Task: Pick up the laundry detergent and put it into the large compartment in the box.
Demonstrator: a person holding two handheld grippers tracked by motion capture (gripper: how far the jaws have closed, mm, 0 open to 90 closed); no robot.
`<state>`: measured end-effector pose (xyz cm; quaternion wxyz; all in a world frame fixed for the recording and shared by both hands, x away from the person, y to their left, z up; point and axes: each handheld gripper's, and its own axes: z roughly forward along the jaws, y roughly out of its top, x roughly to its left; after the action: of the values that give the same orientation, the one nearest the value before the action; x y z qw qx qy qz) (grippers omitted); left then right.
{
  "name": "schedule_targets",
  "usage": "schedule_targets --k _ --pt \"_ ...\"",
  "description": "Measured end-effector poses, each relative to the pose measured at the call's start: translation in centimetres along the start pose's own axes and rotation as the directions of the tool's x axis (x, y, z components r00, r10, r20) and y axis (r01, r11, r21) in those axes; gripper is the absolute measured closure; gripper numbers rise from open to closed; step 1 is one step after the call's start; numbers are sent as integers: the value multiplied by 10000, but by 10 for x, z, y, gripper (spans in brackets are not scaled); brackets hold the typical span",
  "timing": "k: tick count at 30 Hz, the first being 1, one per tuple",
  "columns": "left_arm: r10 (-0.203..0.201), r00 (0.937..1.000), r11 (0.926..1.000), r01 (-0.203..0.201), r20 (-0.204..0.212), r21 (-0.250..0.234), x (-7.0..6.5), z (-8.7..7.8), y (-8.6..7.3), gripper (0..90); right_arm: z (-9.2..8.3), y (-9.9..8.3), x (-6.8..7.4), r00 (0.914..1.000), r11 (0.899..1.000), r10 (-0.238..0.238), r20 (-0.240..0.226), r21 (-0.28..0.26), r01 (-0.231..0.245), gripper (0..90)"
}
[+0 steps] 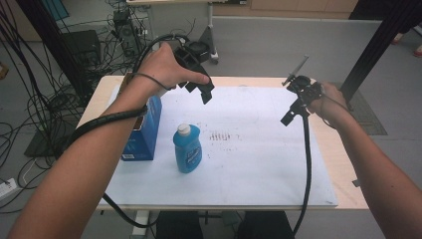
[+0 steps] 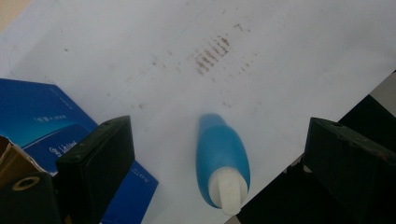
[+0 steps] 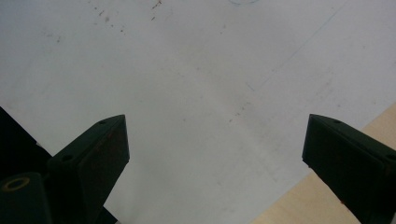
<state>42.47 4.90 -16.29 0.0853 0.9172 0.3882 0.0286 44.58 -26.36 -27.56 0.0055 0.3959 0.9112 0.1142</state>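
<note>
Bottle [image 1: 187,149]: translucent blue body, white cap, blue-and-white label. Carton [image 1: 144,130]: dark blue with white lettering, brown flap inside. Sheet [image 1: 249,164] on the desk [image 1: 343,164]: white, marked with brown streaks. Desk: pale wood. Both claws: black.

The left hand [image 1: 161,67] holds the black two-jaw left gripper [image 1: 201,92] raised at the far left, jaws wide apart and empty. The right hand [image 1: 331,104] holds the black right gripper [image 1: 293,112] at the far right, jaws likewise spread.
</note>
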Motion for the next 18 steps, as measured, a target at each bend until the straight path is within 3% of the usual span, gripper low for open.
schedule_targets --k 18 --pt "25 10000 10000 -24 25 -80 -4 7 -21 89 -1 0 2 10000 10000 -17 55 38 16 67"
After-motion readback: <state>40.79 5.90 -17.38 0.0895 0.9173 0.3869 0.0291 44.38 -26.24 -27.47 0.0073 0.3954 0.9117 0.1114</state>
